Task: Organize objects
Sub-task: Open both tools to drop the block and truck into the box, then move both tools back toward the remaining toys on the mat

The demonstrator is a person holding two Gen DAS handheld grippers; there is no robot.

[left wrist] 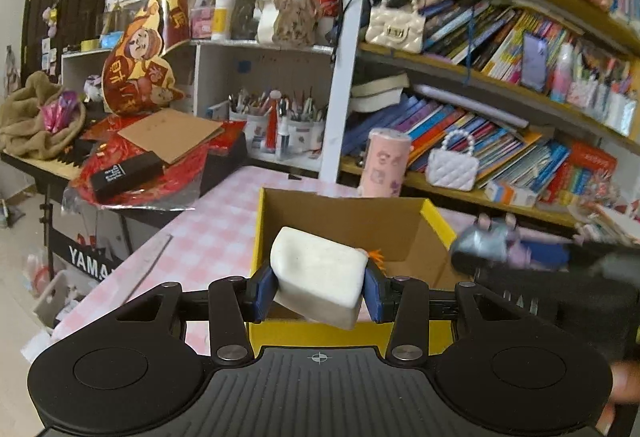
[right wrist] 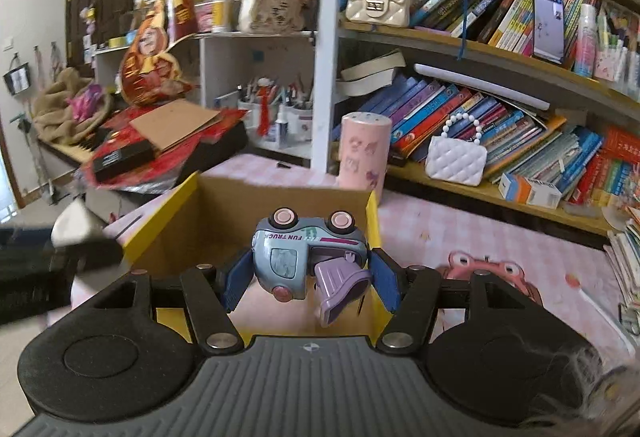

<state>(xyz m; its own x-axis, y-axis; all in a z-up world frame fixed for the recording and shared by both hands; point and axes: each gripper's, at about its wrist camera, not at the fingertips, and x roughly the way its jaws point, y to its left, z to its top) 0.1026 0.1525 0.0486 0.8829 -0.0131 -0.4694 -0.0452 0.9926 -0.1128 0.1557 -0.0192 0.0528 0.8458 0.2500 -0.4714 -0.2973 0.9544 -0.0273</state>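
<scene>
My left gripper (left wrist: 318, 287) is shut on a white block-shaped toy (left wrist: 318, 277) with an orange tuft, held over the near wall of an open yellow cardboard box (left wrist: 438, 223). My right gripper (right wrist: 310, 279) is shut on a light blue toy truck (right wrist: 308, 249) with pink wheels and a purple chute, held upside down over the same box (right wrist: 160, 221). The right gripper with the truck also shows blurred in the left wrist view (left wrist: 508, 249). The left gripper shows blurred at the left edge of the right wrist view (right wrist: 60, 249).
The box stands on a pink checked tablecloth (left wrist: 200, 233). A pink cylinder (right wrist: 364, 153) stands behind the box. A pink frog toy (right wrist: 488, 273) lies to the right. Crowded bookshelves (right wrist: 500, 85) with two small handbags run behind. A keyboard piled with red items (left wrist: 132, 165) is at left.
</scene>
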